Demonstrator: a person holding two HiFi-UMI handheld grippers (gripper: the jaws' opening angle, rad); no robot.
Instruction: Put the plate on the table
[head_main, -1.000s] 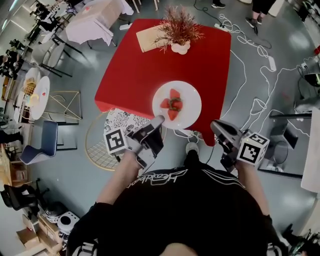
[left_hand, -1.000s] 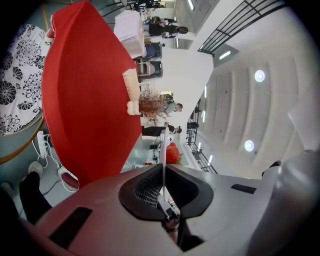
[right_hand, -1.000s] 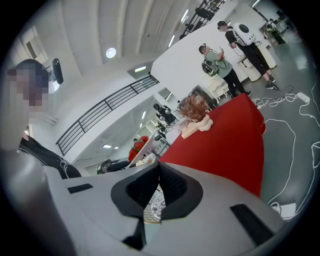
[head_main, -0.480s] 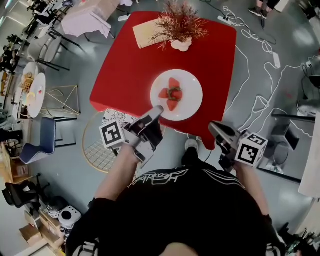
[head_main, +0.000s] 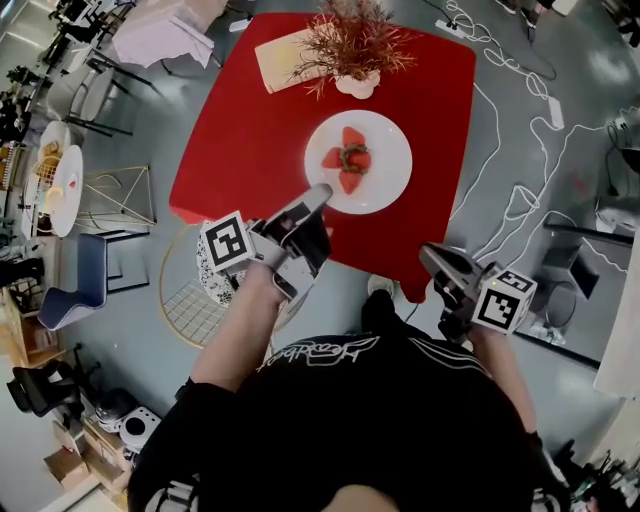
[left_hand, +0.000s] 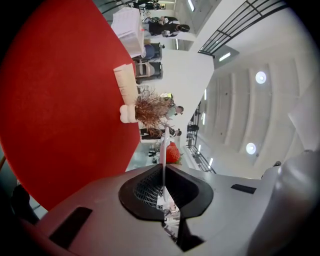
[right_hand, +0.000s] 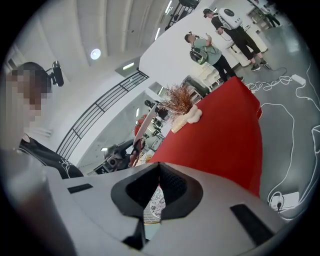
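One round white plate (head_main: 386, 182) with cut strawberries (head_main: 347, 160), rim in left gripper (head_main: 321, 193)

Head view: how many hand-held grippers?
2. Left hand-held gripper: shut on the plate, at its near-left rim. Right hand-held gripper: shut, empty, by the near corner of the red table. None looks hidden.

Bits you cannot see

The left claw (head_main: 318, 195) covers the bit of plate (head_main: 385, 185) rim it bites. In the left gripper view the plate is just a thin edge past the claw, its top hidden. Far beyond the claw, the head view's top edge cuts off the plant (head_main: 350, 45).
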